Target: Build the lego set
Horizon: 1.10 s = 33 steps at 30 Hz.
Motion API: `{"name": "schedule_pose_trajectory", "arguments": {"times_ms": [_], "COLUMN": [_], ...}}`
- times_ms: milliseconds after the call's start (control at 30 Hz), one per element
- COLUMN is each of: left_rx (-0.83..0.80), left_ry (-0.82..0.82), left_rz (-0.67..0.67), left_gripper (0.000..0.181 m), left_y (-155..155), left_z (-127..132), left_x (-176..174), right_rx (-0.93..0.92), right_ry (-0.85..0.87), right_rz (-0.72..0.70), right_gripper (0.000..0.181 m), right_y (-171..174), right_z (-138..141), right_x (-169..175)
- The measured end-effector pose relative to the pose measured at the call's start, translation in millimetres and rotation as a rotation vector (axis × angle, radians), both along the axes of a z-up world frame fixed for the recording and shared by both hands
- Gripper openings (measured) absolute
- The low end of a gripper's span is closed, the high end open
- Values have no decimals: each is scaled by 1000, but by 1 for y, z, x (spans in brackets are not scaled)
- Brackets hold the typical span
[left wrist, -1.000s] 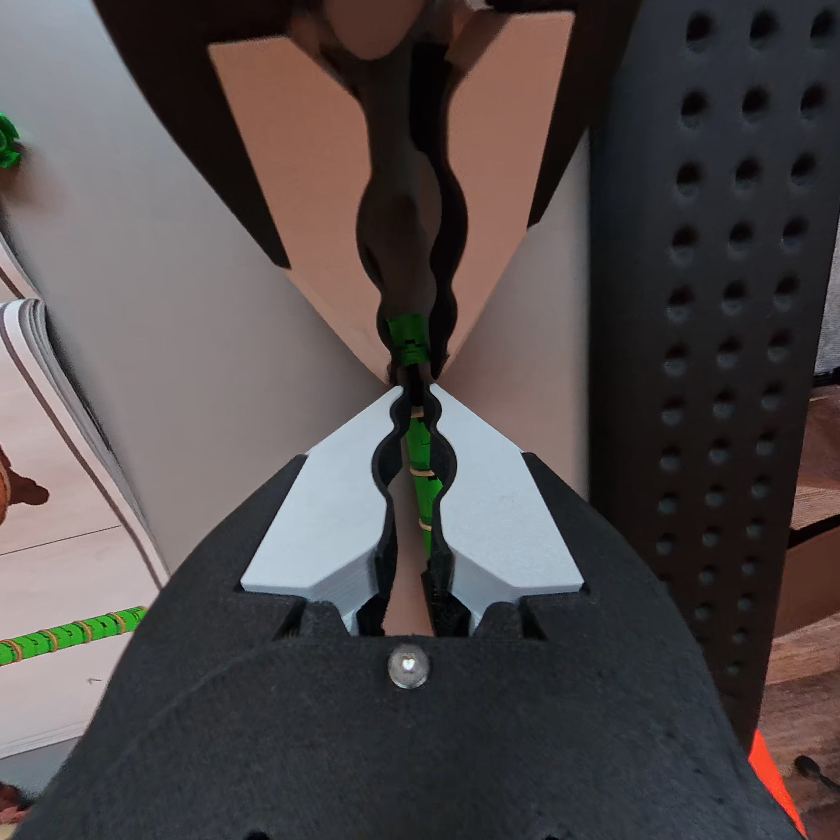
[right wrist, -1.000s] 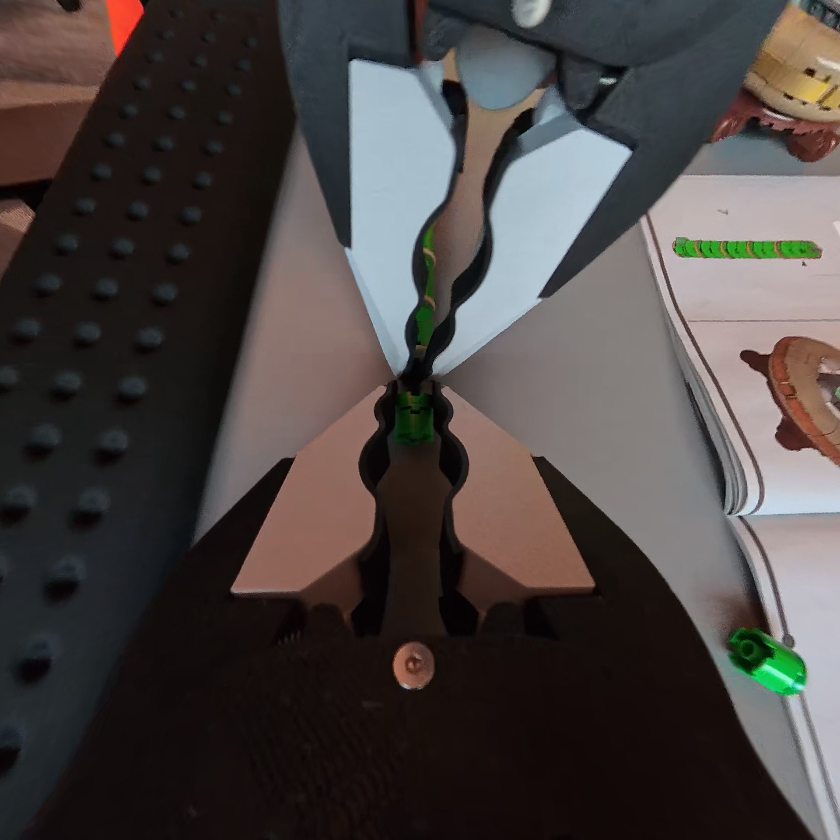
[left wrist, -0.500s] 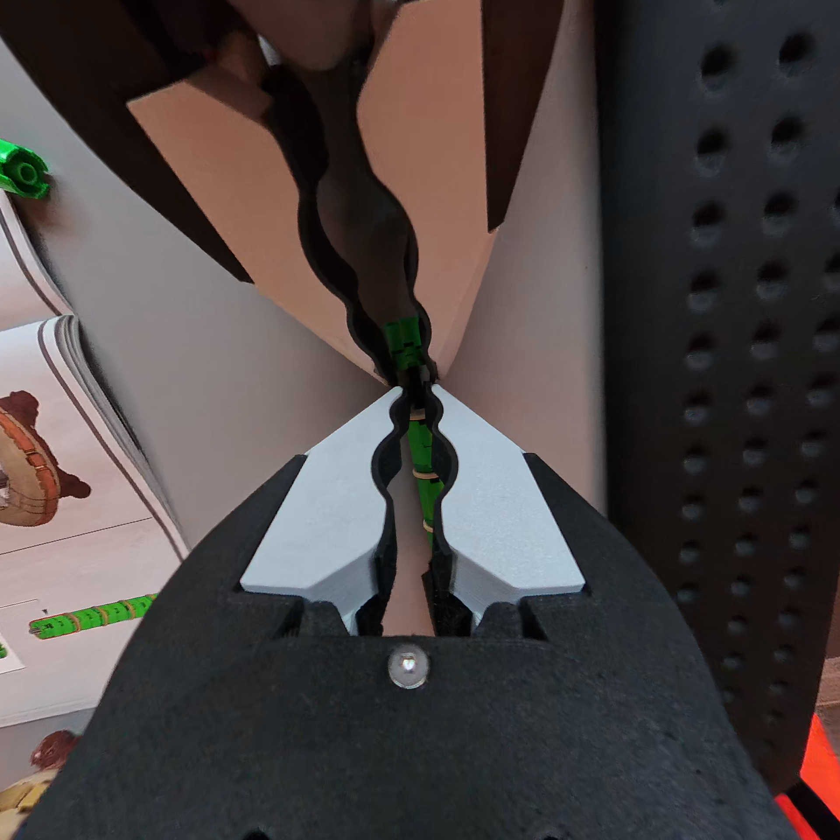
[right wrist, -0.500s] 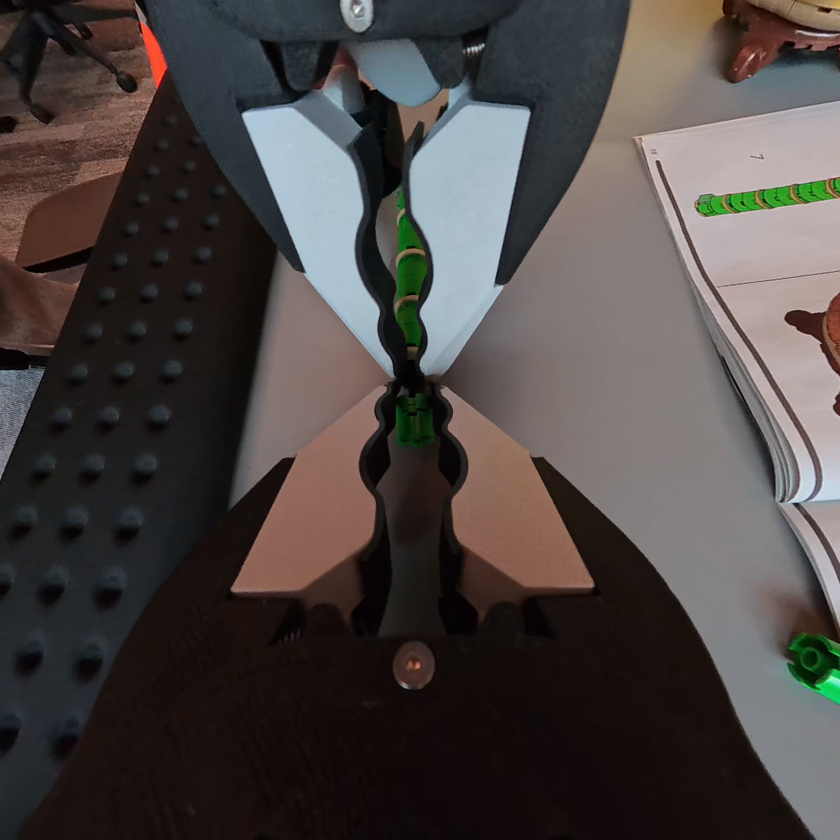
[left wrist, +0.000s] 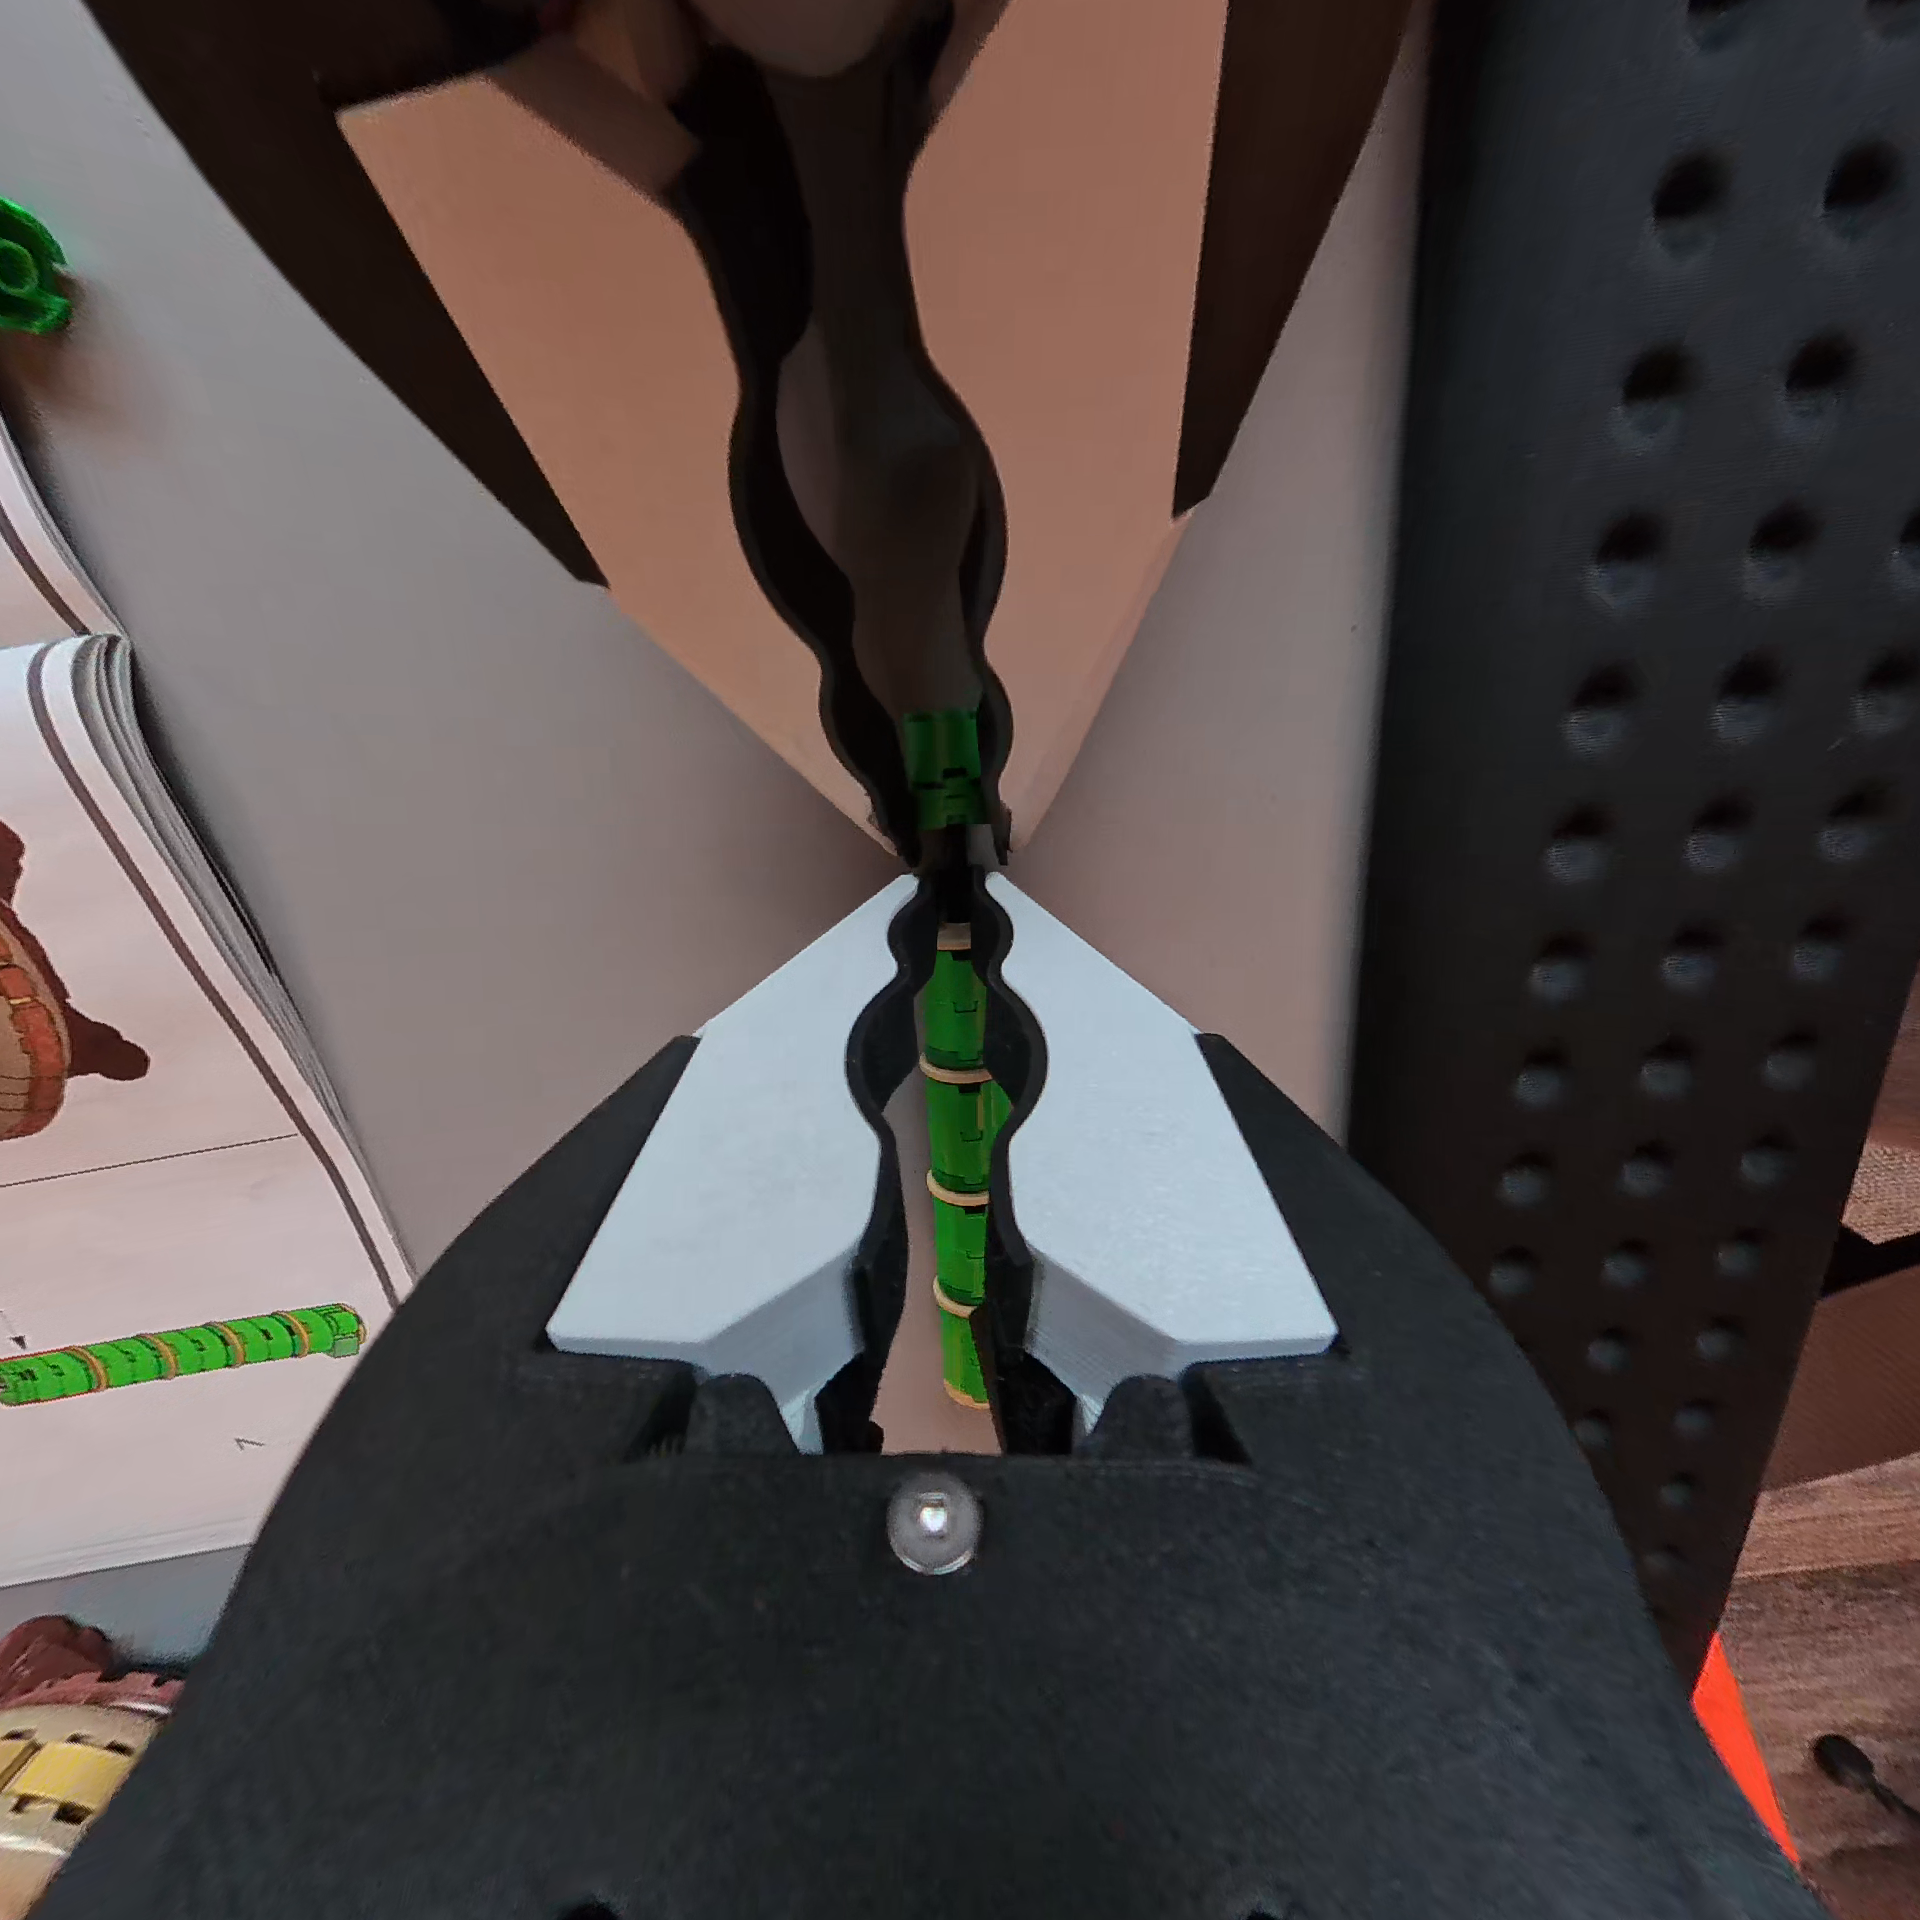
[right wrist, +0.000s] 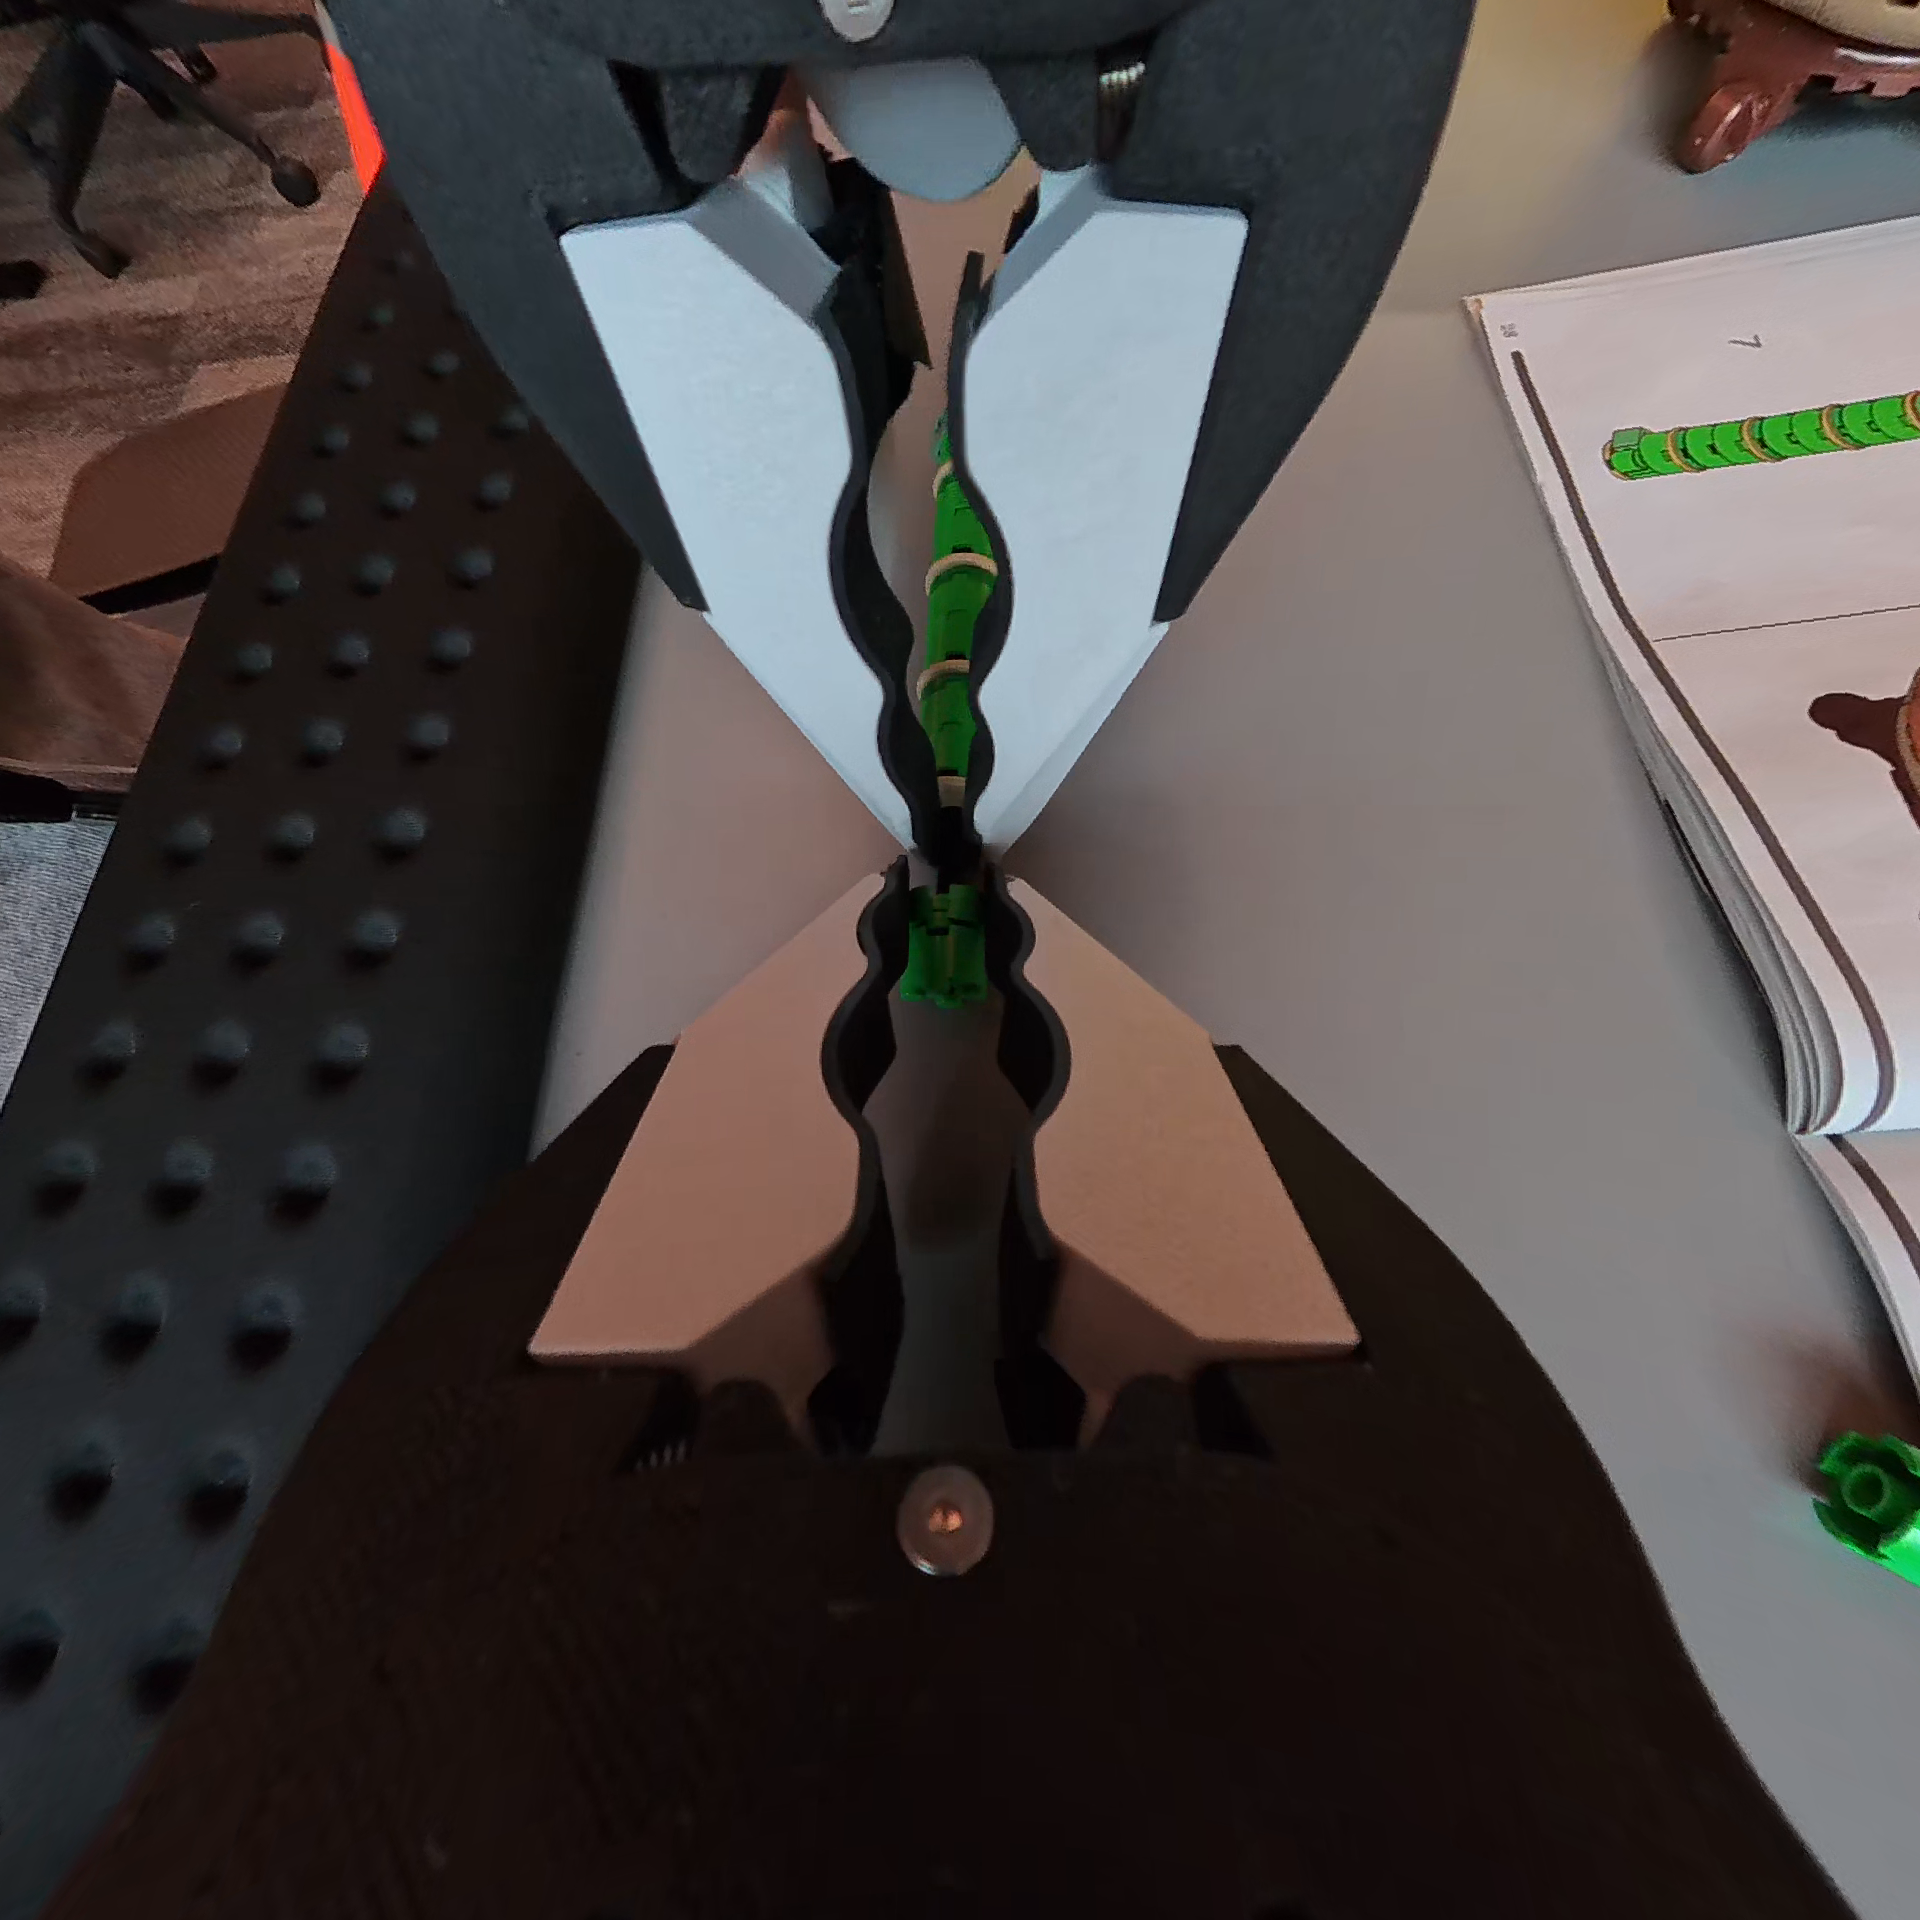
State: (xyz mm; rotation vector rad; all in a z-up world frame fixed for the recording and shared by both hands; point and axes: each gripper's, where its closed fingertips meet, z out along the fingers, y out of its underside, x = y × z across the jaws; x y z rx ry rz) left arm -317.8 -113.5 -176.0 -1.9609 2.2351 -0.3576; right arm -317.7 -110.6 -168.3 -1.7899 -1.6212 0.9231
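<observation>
My left gripper (left wrist: 951, 883), with light blue fingers, is shut on a green stalk (left wrist: 961, 1143) made of stacked round green bricks with tan rings. The stalk lies lengthwise between the pads. My right gripper (right wrist: 943, 868), with tan fingers, is shut on a short green round piece (right wrist: 943, 951). The two grippers meet tip to tip above the grey table, so the short piece (left wrist: 943, 774) sits at the stalk's end. The joint itself is hidden between the fingertips. In the right wrist view the left gripper (right wrist: 943, 836) and stalk (right wrist: 951, 623) show opposite.
An open instruction booklet (left wrist: 135, 1091) lies on the table (left wrist: 436, 727), also in the right wrist view (right wrist: 1714, 675). A loose green round brick (right wrist: 1870, 1507) lies near it. A black studded panel (right wrist: 208, 935) runs along the table edge. A brown and tan model (right wrist: 1787, 94) stands behind. My left and right fingertips are right by each other.
Both grippers stay shut and tip to tip. The pair has shifted and turned a little over the table, and the right gripper now lines up straighter with the left.
</observation>
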Motion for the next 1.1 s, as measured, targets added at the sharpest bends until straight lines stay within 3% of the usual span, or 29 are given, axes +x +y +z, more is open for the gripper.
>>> {"name": "schedule_pose_trajectory", "arguments": {"times_ms": [1100], "left_rx": [41], "left_ry": [-5], "left_rz": [-54], "left_gripper": [5], "left_y": [-2], "left_z": [0], "left_x": [1], "right_rx": [51], "right_ry": [-6], "right_rz": [16], "right_gripper": [15], "right_y": [-4], "right_z": [0], "right_x": [7]}}
